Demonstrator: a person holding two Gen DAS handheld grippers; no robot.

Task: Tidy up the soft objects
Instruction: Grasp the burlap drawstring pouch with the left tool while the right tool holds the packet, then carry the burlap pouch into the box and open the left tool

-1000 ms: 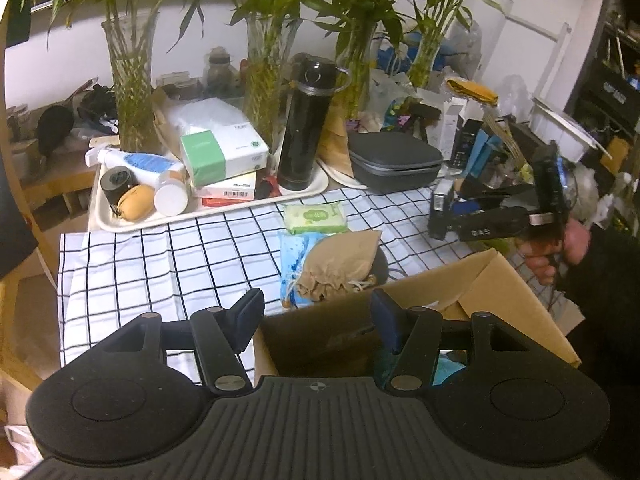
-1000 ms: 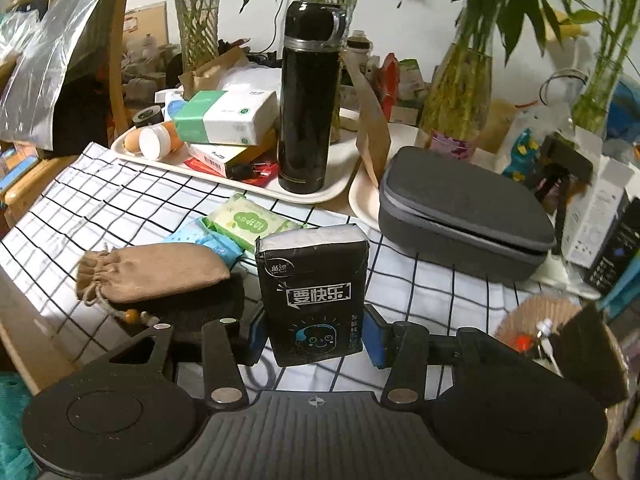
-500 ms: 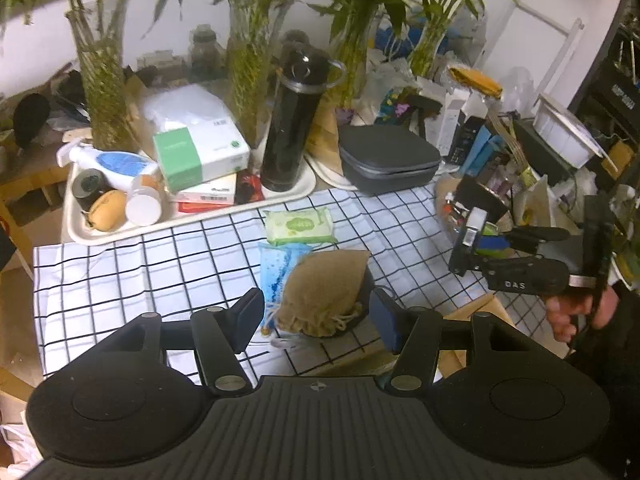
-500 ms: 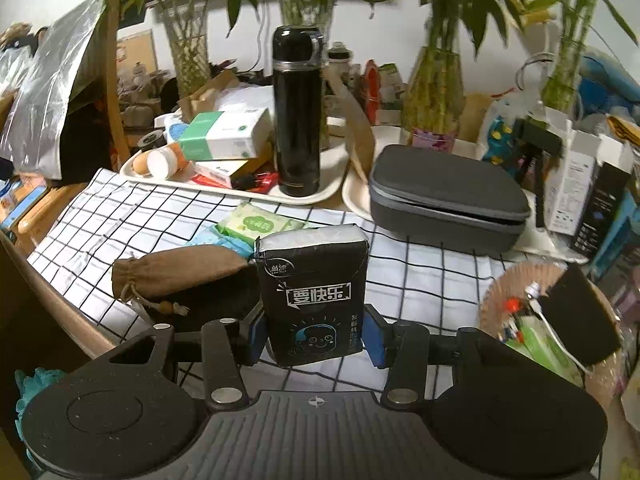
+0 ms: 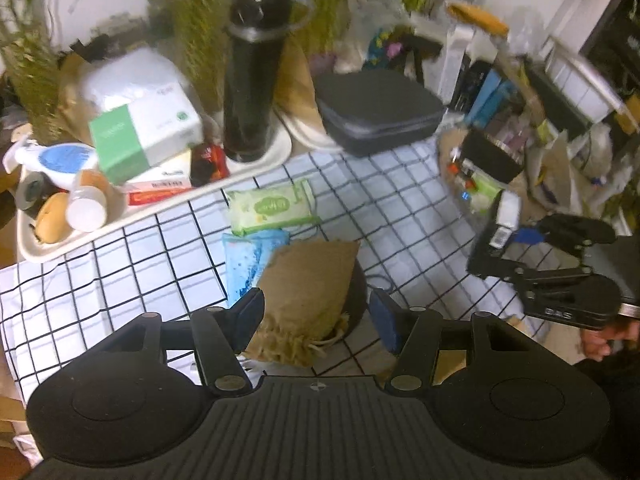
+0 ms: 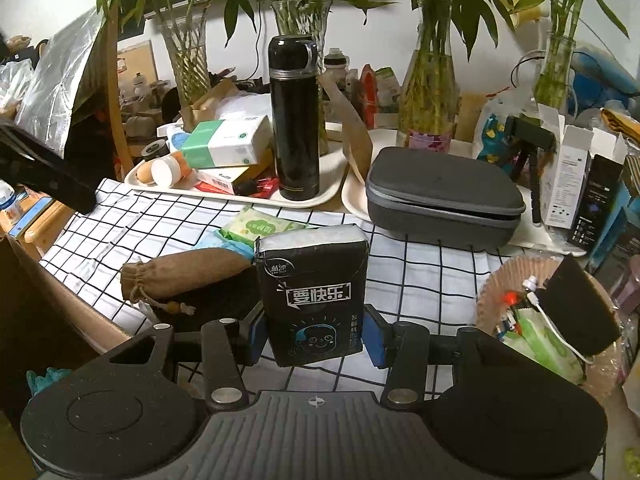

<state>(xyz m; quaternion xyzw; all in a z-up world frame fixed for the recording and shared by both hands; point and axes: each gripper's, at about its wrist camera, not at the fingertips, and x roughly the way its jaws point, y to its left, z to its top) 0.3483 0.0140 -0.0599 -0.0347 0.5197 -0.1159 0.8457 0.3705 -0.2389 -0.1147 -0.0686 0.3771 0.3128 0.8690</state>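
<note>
The black tissue pack [image 6: 314, 300] stands upright, clenched between the right gripper [image 6: 314, 334] fingers above the checked worktop [image 6: 420, 276], probably lifted for sorting. Just left of it lies the brown drawstring pouch [image 5: 308, 296], which the left gripper [image 5: 316, 316] straddles with fingers spread, likely readying a grasp.

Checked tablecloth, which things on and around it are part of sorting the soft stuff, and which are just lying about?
Part of the job:
- black tissue pack, clamped in the right gripper
- brown drawstring pouch, in front of the open left gripper
- green wipes pack
- blue packet

Lying about:
- black flask
- grey zip case
- tissue box on the tray
</note>
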